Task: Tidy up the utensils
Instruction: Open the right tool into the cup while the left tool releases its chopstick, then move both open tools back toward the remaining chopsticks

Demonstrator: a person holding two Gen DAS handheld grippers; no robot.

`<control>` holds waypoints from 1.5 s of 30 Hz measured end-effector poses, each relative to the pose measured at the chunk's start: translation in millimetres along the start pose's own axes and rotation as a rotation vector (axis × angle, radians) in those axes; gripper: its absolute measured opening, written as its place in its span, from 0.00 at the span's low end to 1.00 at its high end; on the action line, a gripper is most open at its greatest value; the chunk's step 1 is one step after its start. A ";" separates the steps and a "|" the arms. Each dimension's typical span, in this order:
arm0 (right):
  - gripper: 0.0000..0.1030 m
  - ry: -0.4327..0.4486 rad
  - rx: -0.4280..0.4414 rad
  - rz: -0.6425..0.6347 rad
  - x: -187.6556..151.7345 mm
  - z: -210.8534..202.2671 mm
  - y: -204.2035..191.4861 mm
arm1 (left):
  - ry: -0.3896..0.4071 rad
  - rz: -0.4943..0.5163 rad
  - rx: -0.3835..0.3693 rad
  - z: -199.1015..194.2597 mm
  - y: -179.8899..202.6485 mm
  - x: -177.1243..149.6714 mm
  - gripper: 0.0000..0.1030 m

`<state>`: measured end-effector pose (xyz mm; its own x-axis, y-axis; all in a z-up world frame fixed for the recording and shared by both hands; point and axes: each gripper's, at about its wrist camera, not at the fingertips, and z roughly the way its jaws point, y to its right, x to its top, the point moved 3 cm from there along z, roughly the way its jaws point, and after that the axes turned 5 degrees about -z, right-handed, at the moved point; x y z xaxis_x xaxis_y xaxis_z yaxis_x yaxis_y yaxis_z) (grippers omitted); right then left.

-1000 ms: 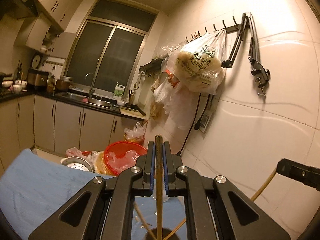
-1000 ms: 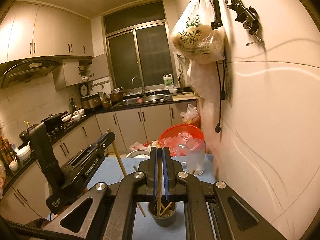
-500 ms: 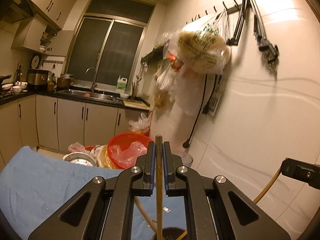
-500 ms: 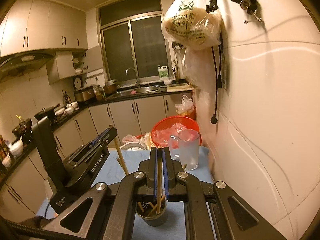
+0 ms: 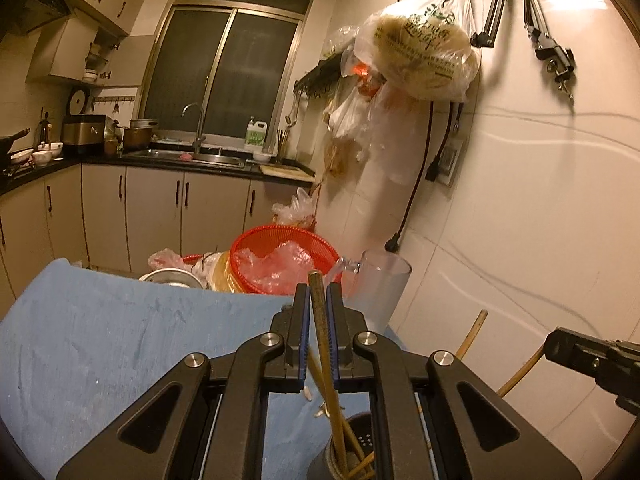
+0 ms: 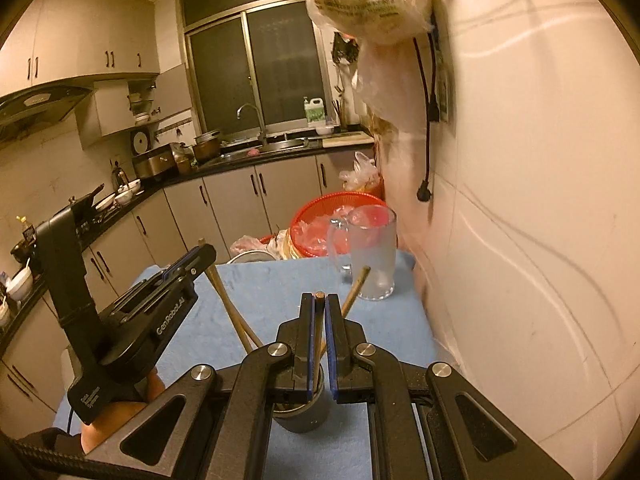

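Note:
My left gripper (image 5: 318,294) is shut on a wooden chopstick (image 5: 322,328) whose lower end reaches into a dark utensil cup (image 5: 348,452) on the blue cloth. My right gripper (image 6: 319,304) is shut on another chopstick (image 6: 317,332), which also dips into the same cup (image 6: 302,414). Several chopsticks stand in the cup, one leaning out (image 6: 356,290) toward the glass mug. In the right wrist view the left gripper (image 6: 200,258) shows at the left, holding its chopstick (image 6: 226,304) slanted toward the cup. The right gripper's body (image 5: 592,356) shows at the right edge of the left wrist view.
A frosted glass mug (image 6: 372,254) stands at the table's far right corner, near the white wall. Behind the table are a red basket (image 5: 280,258) with plastic bags and a metal bowl (image 5: 170,278). The blue cloth (image 5: 120,336) covers the table. Bags hang on the wall above.
Both grippers have sunk toward the cup with their chopsticks. The cup and the mug have come closer and higher in both views.

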<state>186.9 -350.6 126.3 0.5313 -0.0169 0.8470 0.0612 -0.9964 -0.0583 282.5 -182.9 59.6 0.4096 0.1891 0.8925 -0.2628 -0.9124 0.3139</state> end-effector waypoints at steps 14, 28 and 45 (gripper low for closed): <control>0.39 0.028 -0.035 0.070 -6.3 -12.3 7.6 | 0.003 -0.018 0.043 -21.8 -10.9 -8.2 0.52; 0.71 0.049 -0.020 0.109 -31.6 -43.1 -7.8 | -0.044 0.047 0.112 -77.8 -34.9 -17.8 0.81; 0.91 -0.076 0.087 0.084 -93.2 -27.0 -56.0 | -0.127 0.071 0.168 -172.6 -110.1 -64.9 0.90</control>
<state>111.2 -295.4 64.8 0.6002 -0.0908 0.7947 0.0846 -0.9808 -0.1759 134.1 -32.1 23.0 0.5047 0.0850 0.8591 -0.1500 -0.9714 0.1842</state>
